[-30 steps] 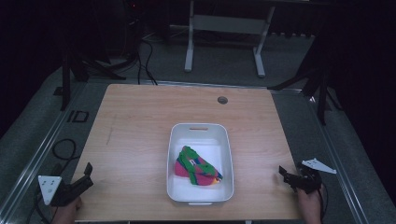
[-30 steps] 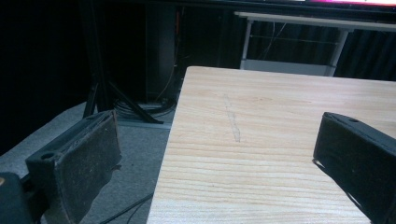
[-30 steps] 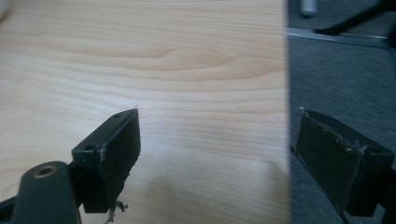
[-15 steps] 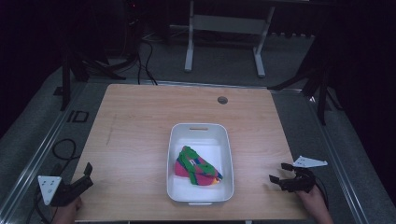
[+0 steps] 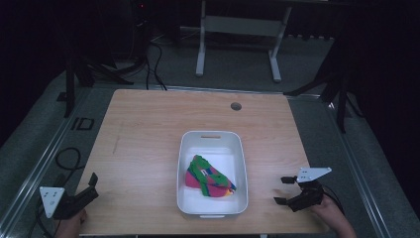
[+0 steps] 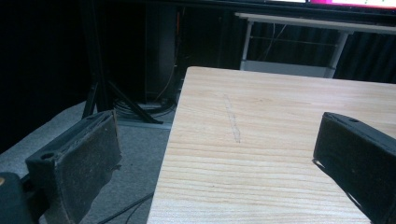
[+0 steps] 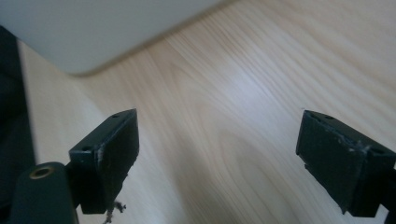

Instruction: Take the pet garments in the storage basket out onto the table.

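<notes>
A white tub (image 5: 236,148) sits in the middle of the wooden table (image 5: 148,134), toward its front. Inside lies a crumpled cloth (image 5: 208,177) in pink, green, yellow and blue. My left gripper (image 5: 94,187) hovers at the table's front left corner, open and holding nothing. In the left gripper view its jaws stand wide apart (image 6: 219,126) over the table's left edge. My right gripper (image 5: 280,190) is over the front right of the table, a short way right of the tub, open and empty. In the right gripper view (image 7: 217,119) a corner of the tub (image 7: 107,28) shows ahead.
A round cable hole (image 5: 236,106) is set near the table's far edge. Behind the table stands a white desk frame (image 5: 237,29). Cables (image 5: 67,158) lie on the grey floor at the left. Dark stands flank both sides.
My right gripper has moved left from the table's right edge to over the wood, closer to the tub. The left gripper and the cloth have stayed put.
</notes>
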Demonstrator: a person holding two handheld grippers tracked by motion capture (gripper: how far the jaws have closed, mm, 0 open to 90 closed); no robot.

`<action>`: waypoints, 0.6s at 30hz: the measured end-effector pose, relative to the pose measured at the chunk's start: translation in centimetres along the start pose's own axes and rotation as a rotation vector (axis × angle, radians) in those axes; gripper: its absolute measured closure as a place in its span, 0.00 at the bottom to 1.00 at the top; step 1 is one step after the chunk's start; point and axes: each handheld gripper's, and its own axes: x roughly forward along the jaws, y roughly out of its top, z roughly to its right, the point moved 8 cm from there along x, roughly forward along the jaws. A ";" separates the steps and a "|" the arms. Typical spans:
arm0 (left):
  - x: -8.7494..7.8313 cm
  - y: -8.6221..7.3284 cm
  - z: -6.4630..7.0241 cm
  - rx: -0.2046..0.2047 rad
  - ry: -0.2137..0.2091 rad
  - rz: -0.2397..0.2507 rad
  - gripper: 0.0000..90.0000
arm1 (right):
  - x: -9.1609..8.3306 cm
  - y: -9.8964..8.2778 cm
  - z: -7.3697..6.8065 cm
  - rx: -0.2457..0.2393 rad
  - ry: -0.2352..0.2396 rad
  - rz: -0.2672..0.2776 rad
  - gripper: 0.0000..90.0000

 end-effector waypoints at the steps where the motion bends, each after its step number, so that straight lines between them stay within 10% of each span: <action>1: 0.0 0.0 0.0 0.000 0.000 0.000 0.01 | -0.1 0.6 -0.4 -0.015 0.010 0.004 0.15; 18: 0.0 0.0 0.0 0.007 -0.008 -0.002 0.01 | 0.2 7.3 -4.3 -0.114 0.086 -0.009 0.14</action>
